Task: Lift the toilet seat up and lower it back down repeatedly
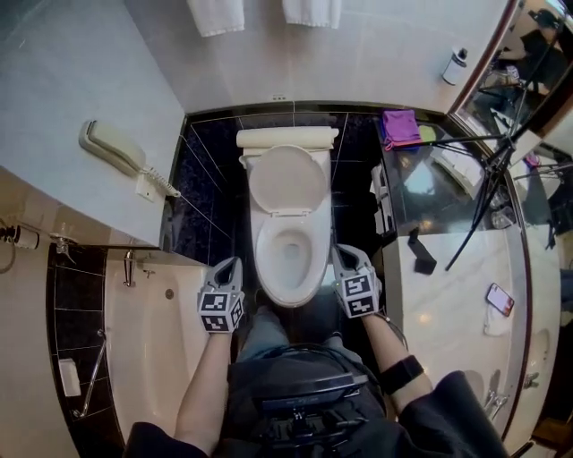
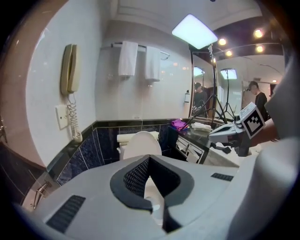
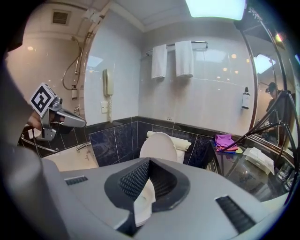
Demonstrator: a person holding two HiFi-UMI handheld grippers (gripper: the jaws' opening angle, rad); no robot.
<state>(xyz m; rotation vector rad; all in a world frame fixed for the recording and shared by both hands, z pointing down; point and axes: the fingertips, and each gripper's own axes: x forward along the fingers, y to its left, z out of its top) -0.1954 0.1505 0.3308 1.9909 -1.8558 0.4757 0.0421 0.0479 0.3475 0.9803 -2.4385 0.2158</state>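
The white toilet (image 1: 288, 255) stands between dark tiled walls. Its lid (image 1: 286, 179) is upright against the tank, and the seat ring (image 1: 266, 250) lies flat round the bowl. My left gripper (image 1: 229, 267) hangs just left of the bowl's front, apart from the seat. My right gripper (image 1: 343, 258) hangs just right of it, also apart. Both are shut with nothing between the jaws. The left gripper view shows its jaws (image 2: 149, 159) closed, the lid (image 2: 139, 145) beyond them and the right gripper (image 2: 243, 124) at right. The right gripper view shows closed jaws (image 3: 149, 160), the lid (image 3: 158, 146) and the left gripper (image 3: 49, 112).
A wall phone (image 1: 112, 148) hangs at the left above a bathtub (image 1: 148, 340). A vanity counter (image 1: 457, 268) on the right carries a purple cloth (image 1: 400, 127), a phone (image 1: 500, 299) and a light stand (image 1: 491, 174). Towels (image 1: 217, 13) hang on the back wall.
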